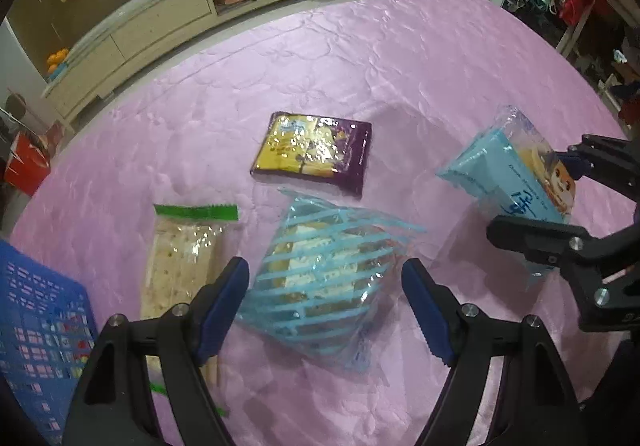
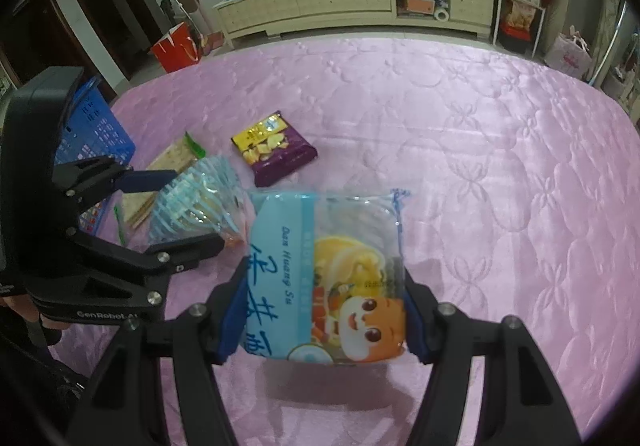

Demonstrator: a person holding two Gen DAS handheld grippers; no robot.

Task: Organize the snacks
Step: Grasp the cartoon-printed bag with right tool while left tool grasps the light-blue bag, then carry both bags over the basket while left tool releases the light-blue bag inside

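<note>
My right gripper (image 2: 326,310) is shut on a light-blue snack pack with a cartoon tiger (image 2: 332,270) and holds it above the pink cloth; the pack also shows in the left wrist view (image 1: 516,173). My left gripper (image 1: 324,306) is open, its fingers either side of a blue-striped clear snack bag (image 1: 324,278) that lies on the cloth. That bag shows in the right wrist view (image 2: 196,201) between the left gripper's fingers. A purple and yellow snack pack (image 1: 316,153) lies further off. A green-edged cracker pack (image 1: 180,266) lies left of the striped bag.
A blue plastic basket (image 1: 36,330) stands at the left edge of the pink quilted surface (image 1: 400,65); it also shows in the right wrist view (image 2: 96,125). Beyond the surface are a long cream cabinet (image 2: 360,1), a red bag (image 2: 176,49) and shelves.
</note>
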